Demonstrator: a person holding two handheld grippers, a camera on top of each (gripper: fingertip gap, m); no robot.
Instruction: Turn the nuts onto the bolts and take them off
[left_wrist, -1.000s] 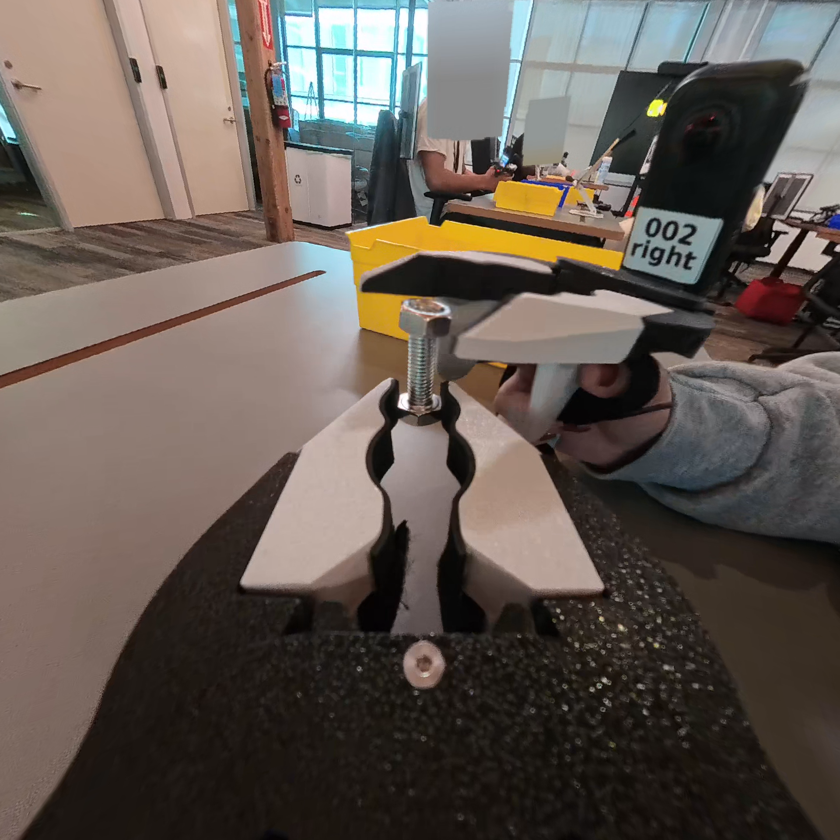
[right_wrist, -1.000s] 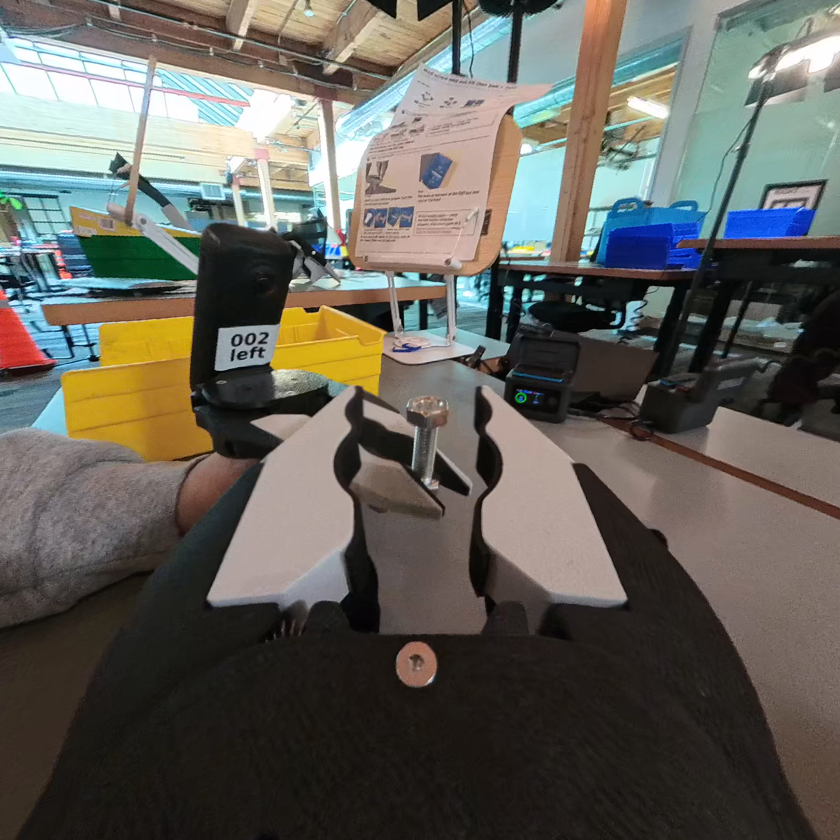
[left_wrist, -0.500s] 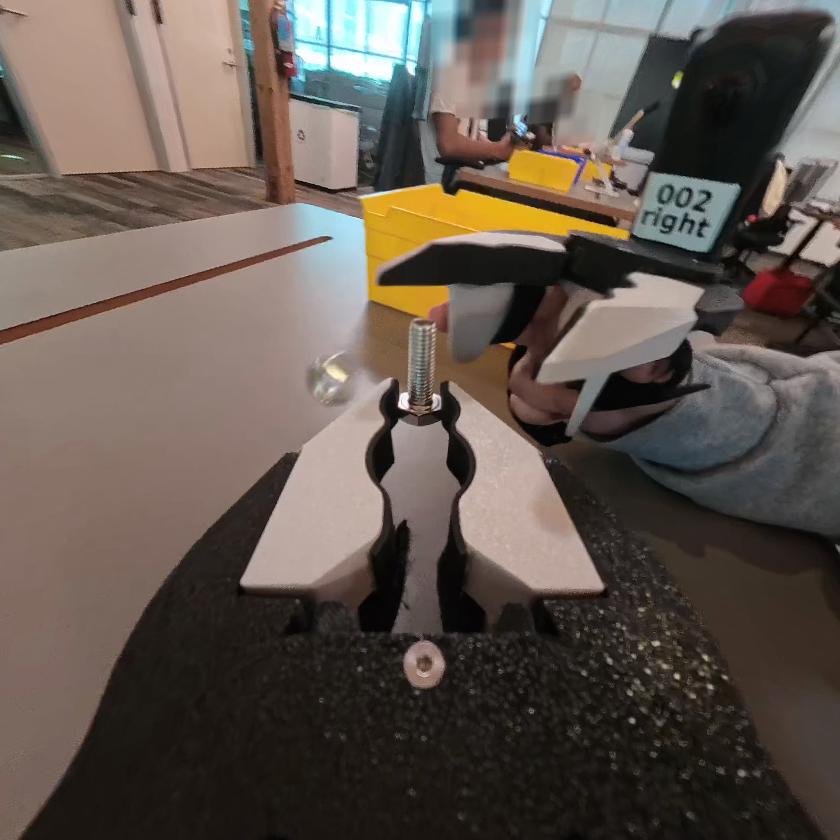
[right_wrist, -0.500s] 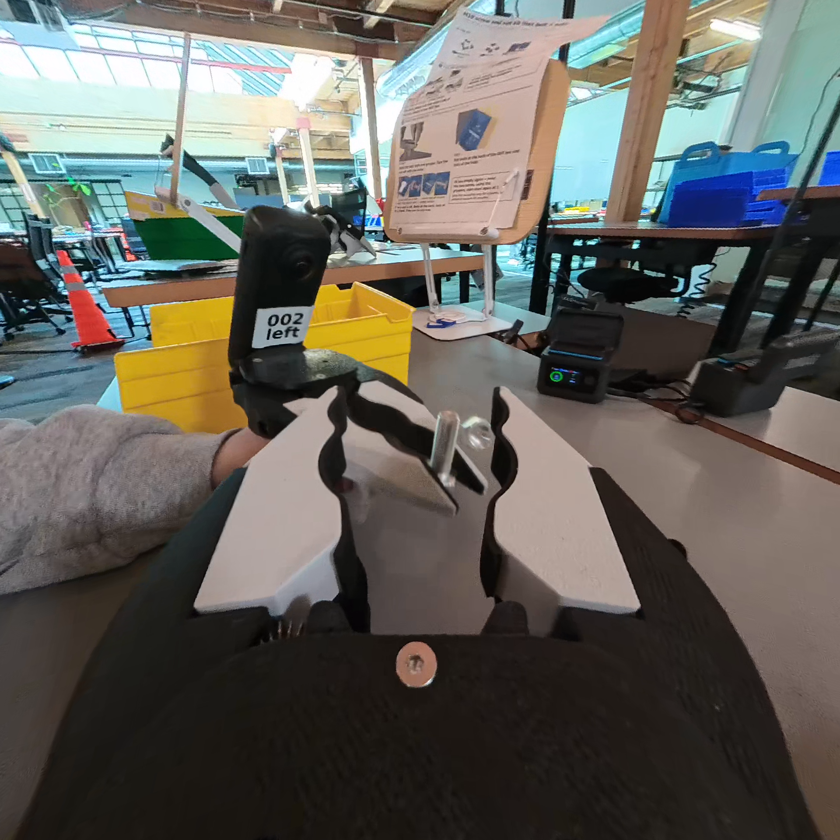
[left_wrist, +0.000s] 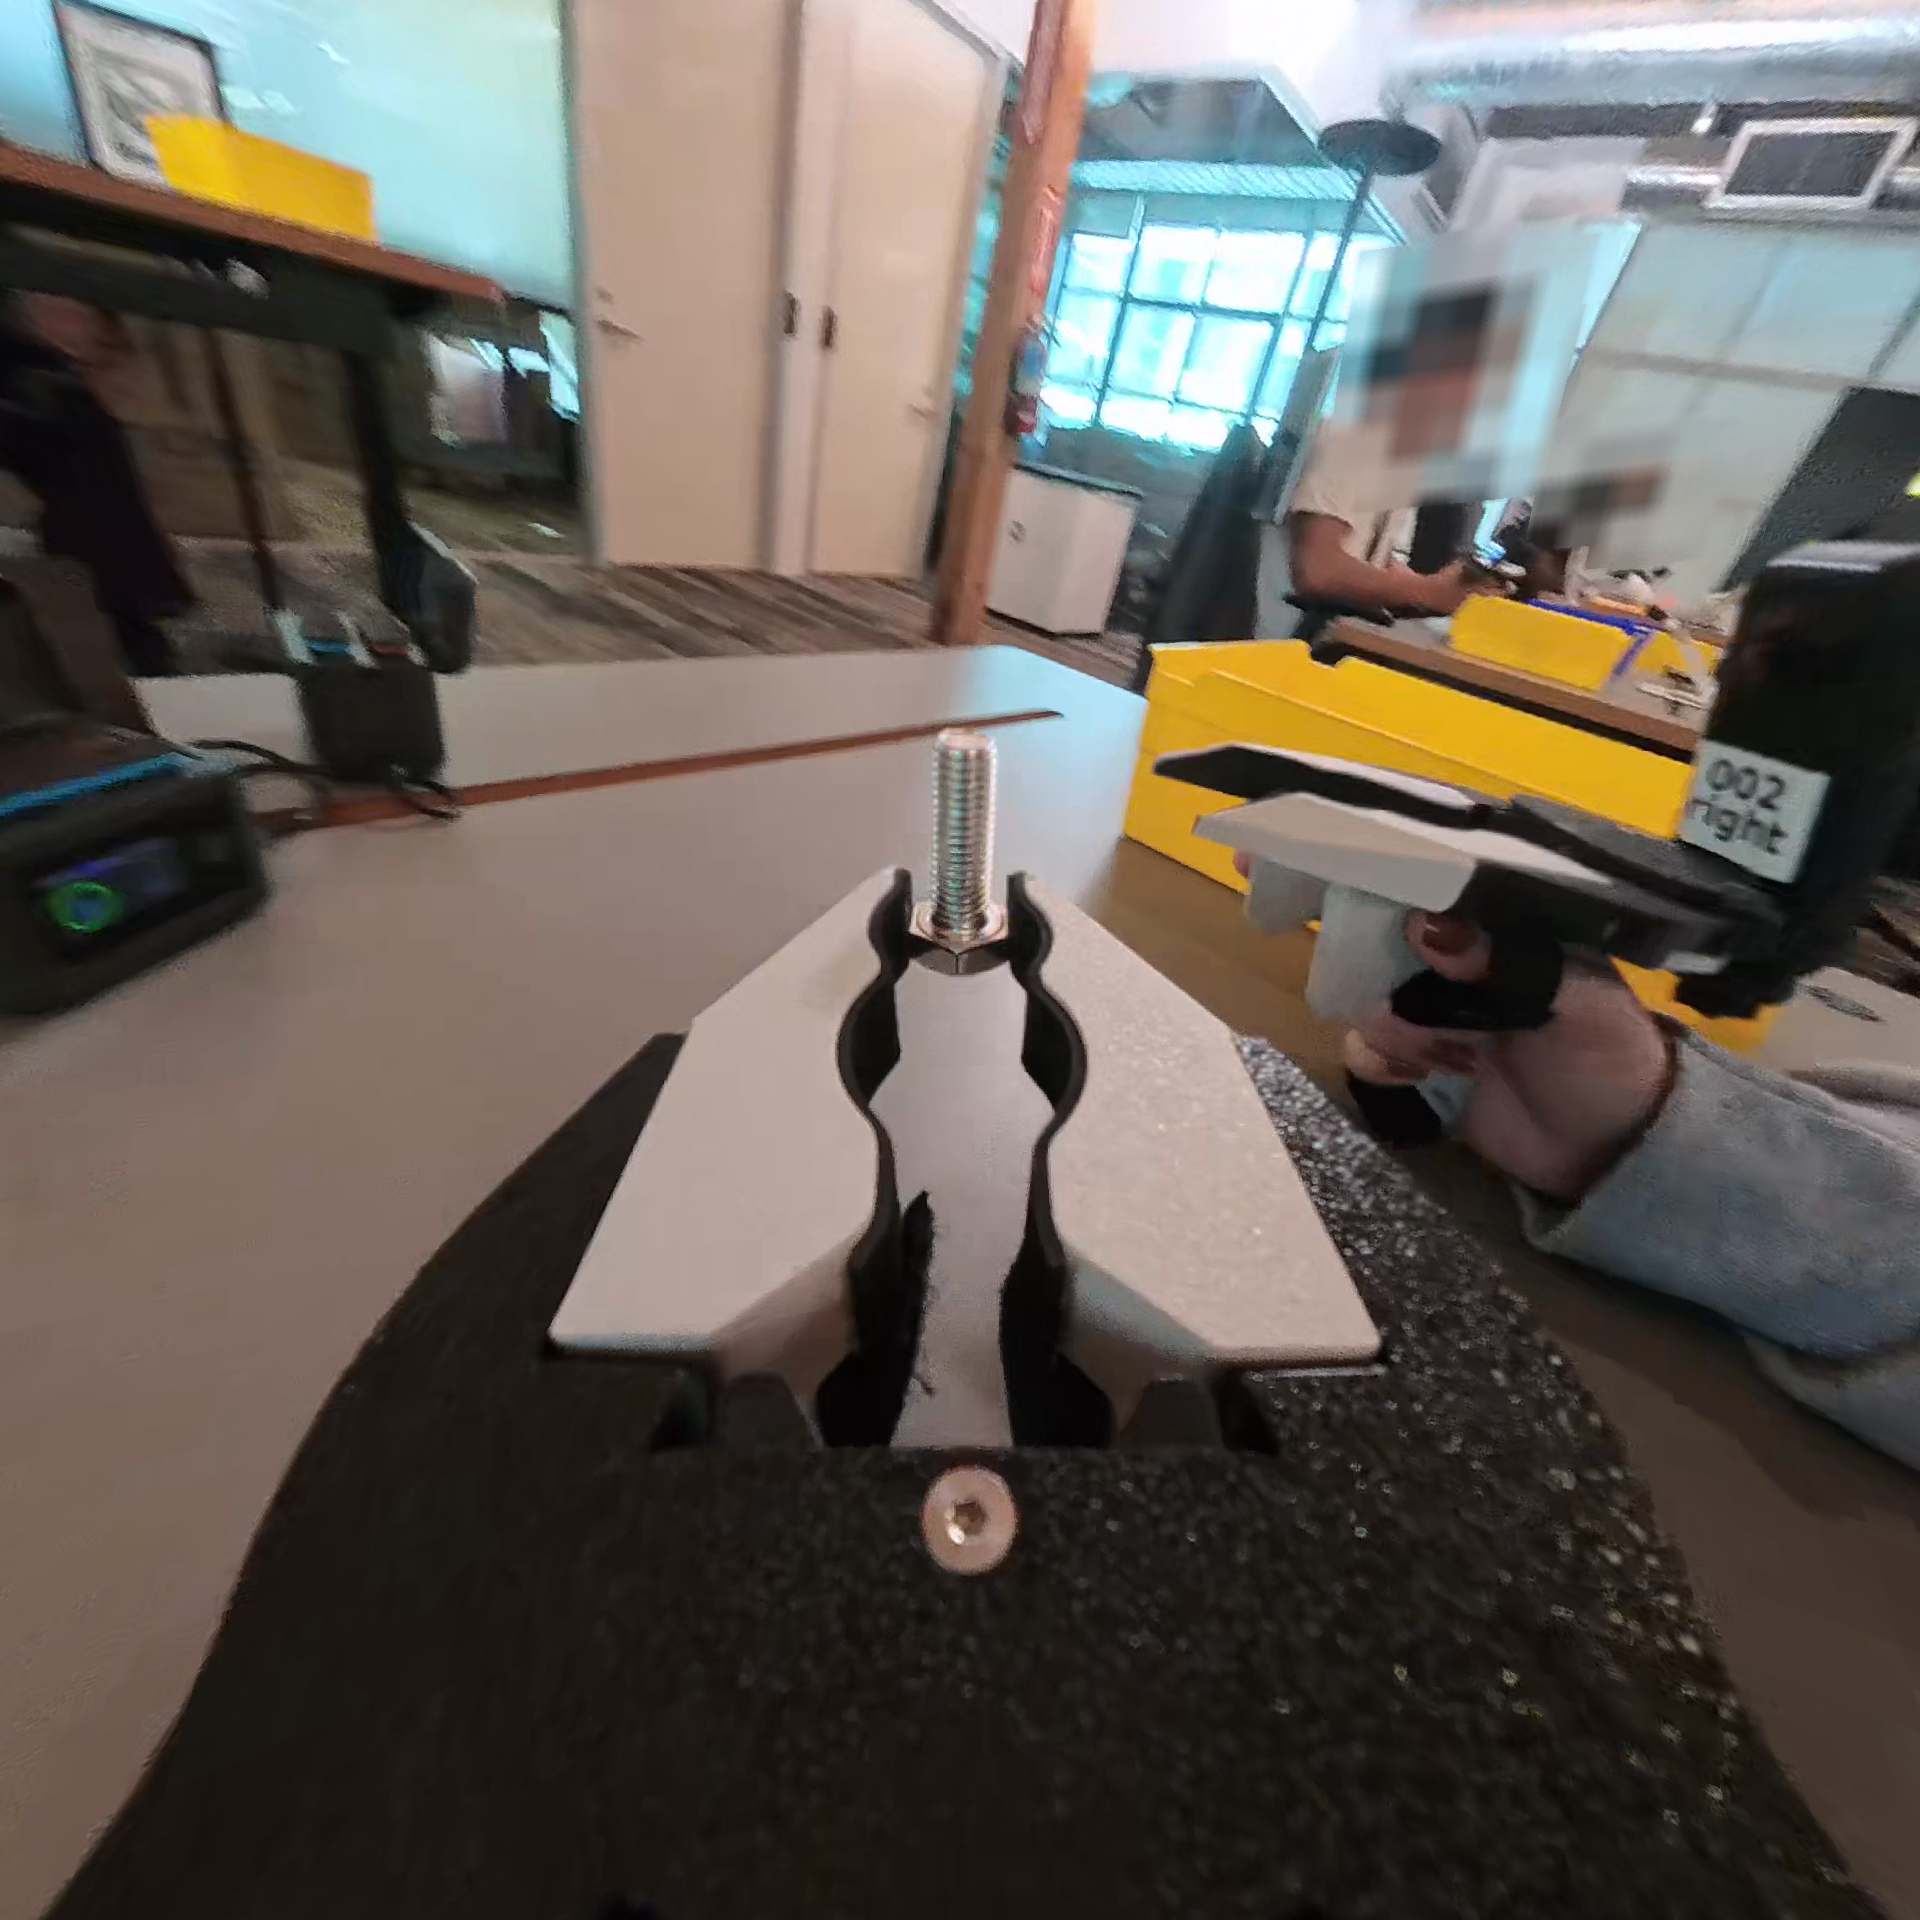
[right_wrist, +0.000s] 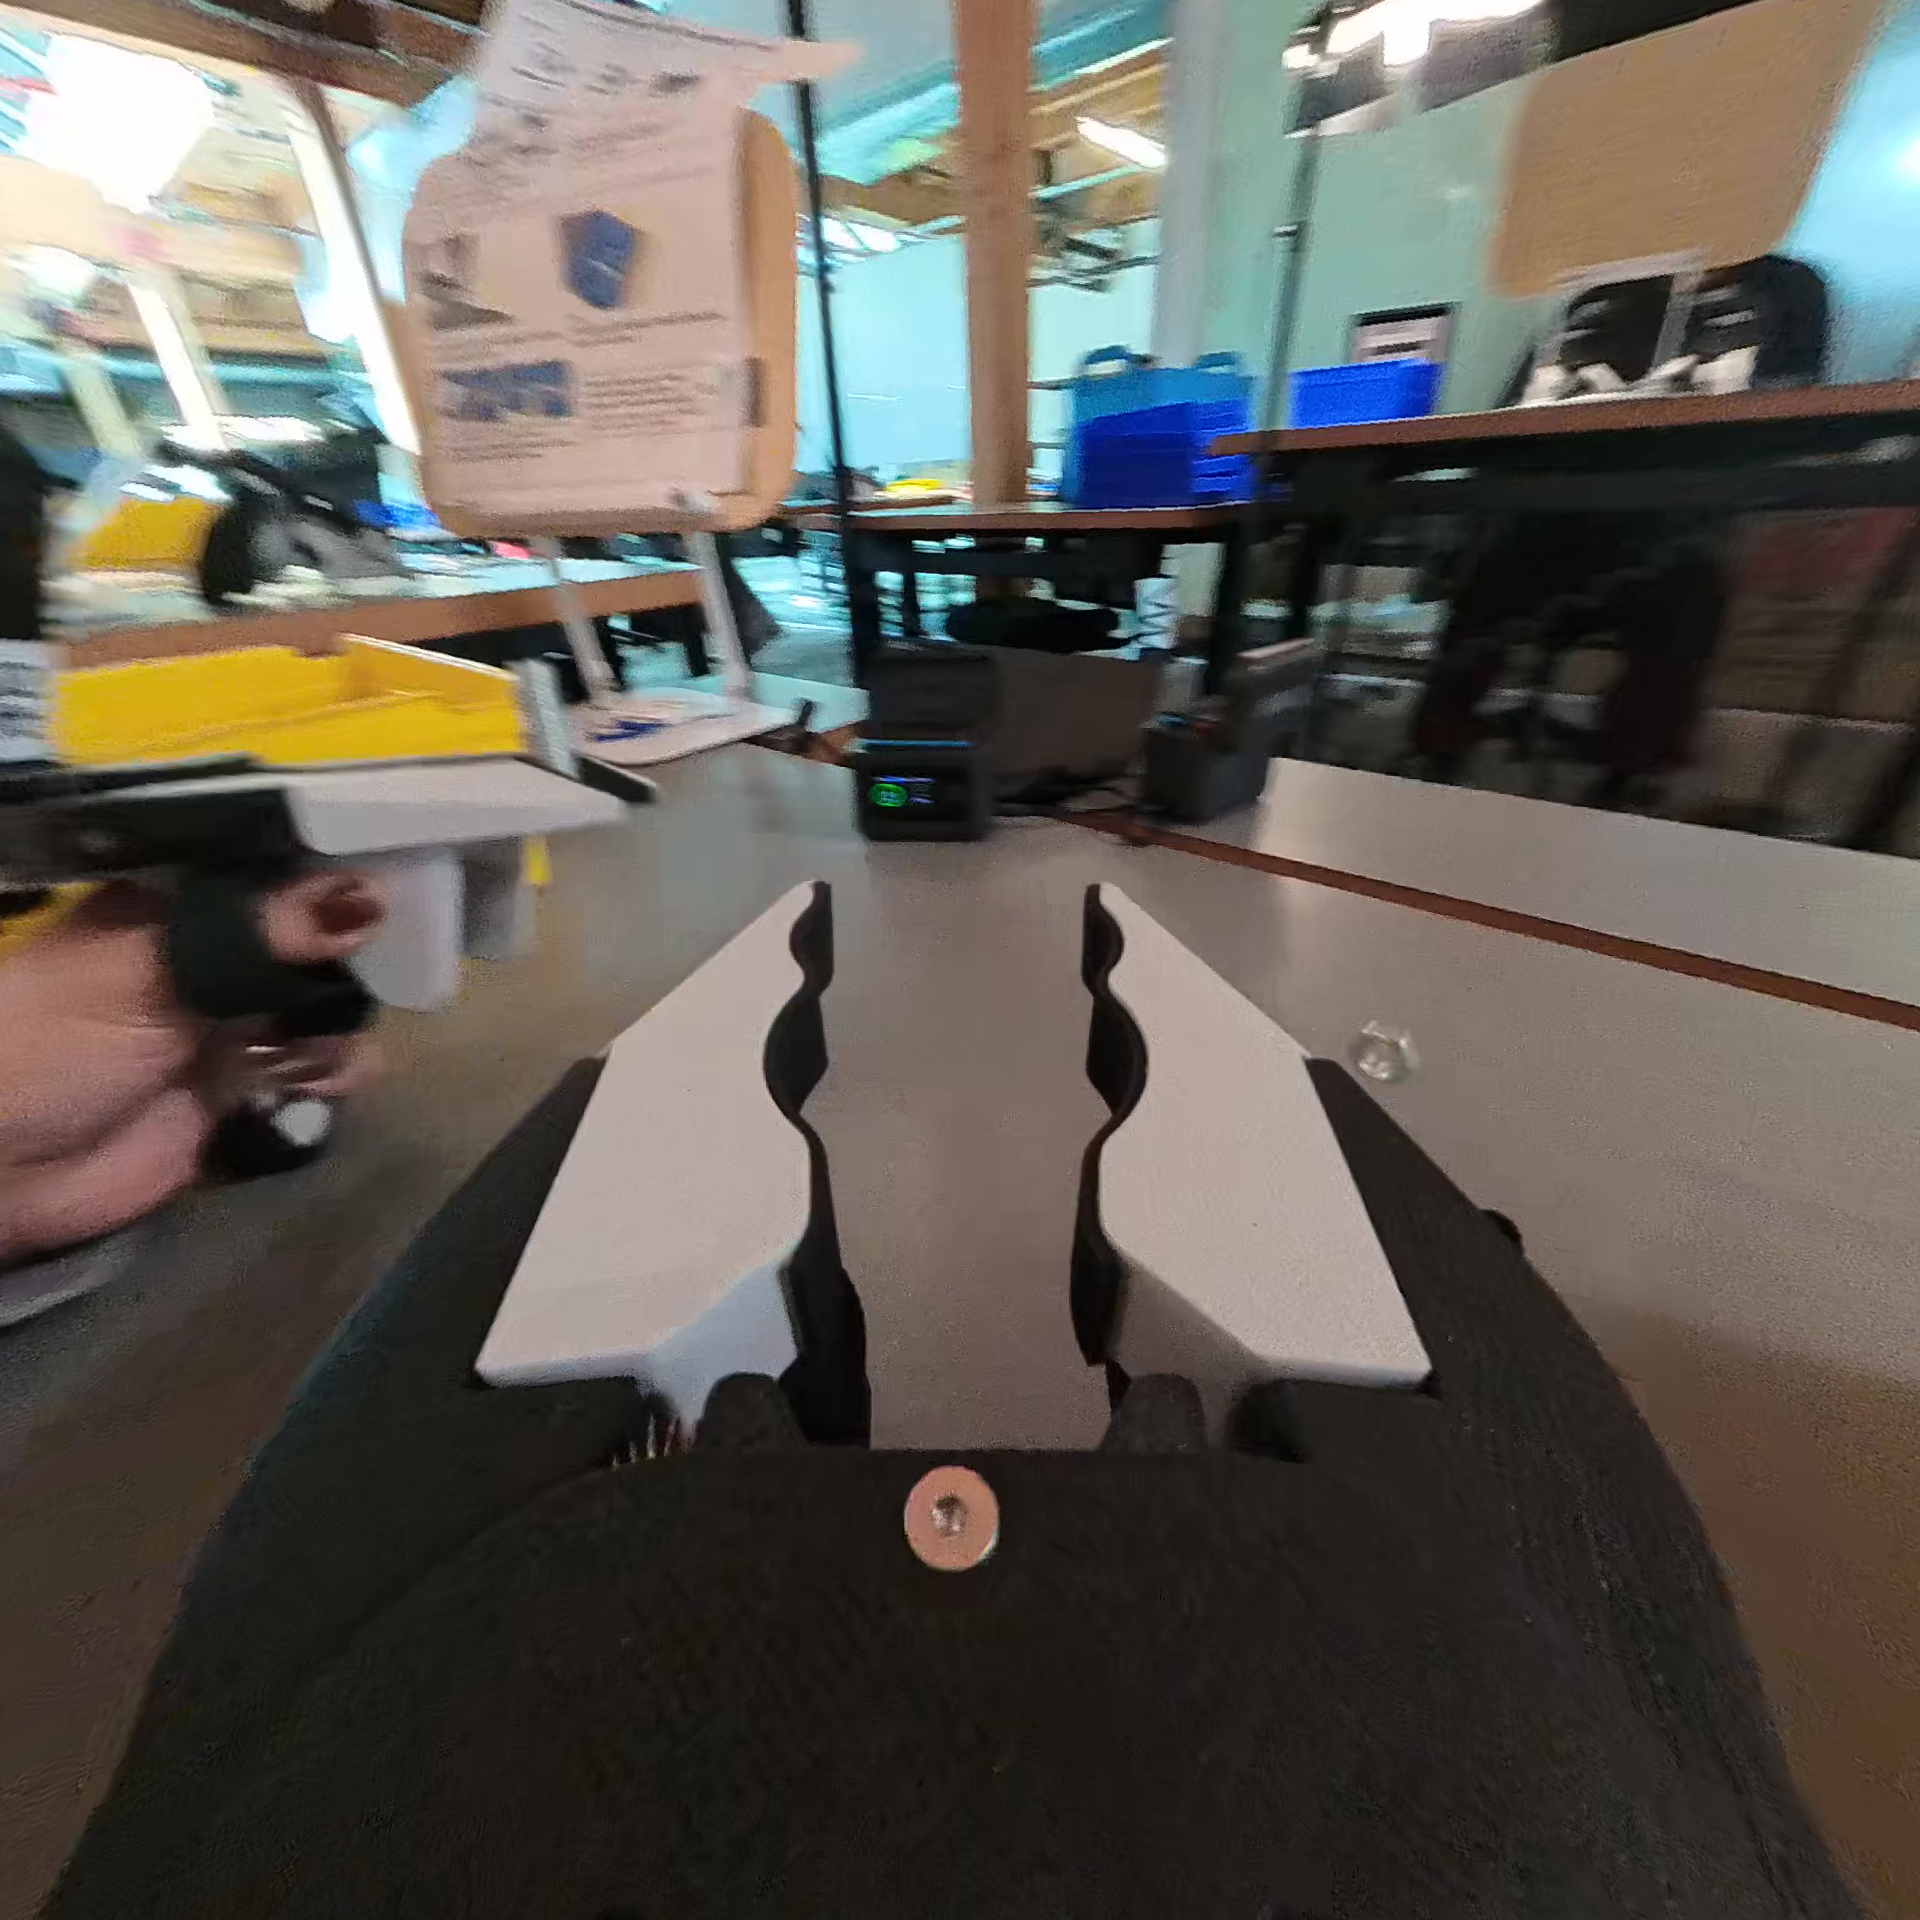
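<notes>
My left gripper (left_wrist: 956, 914) is shut on the hex head of a silver bolt (left_wrist: 963, 821) and holds it upright, with the bare threaded shaft pointing up. No nut is on the bolt. My right gripper (right_wrist: 956, 904) is open and empty just above the grey table (right_wrist: 1558, 1143). It also shows in the left wrist view (left_wrist: 1216, 800), off to the right of the bolt and apart from it. A silver nut (right_wrist: 1382, 1051) lies loose on the table just right of my right gripper's right finger. The left gripper (right_wrist: 468, 810) shows blurred at the left of the right wrist view.
A yellow bin (left_wrist: 1351, 727) stands on the table behind the right gripper. A small black device with a green-lit screen (right_wrist: 920, 795) and cables sit at the table's far side. A sign on a white stand (right_wrist: 603, 312) is behind. A person sits at a far desk.
The nut that sat on top of the bolt has come off, flown aside and now lies on the table. The right gripper has pulled away from the bolt. Both views have swung.
</notes>
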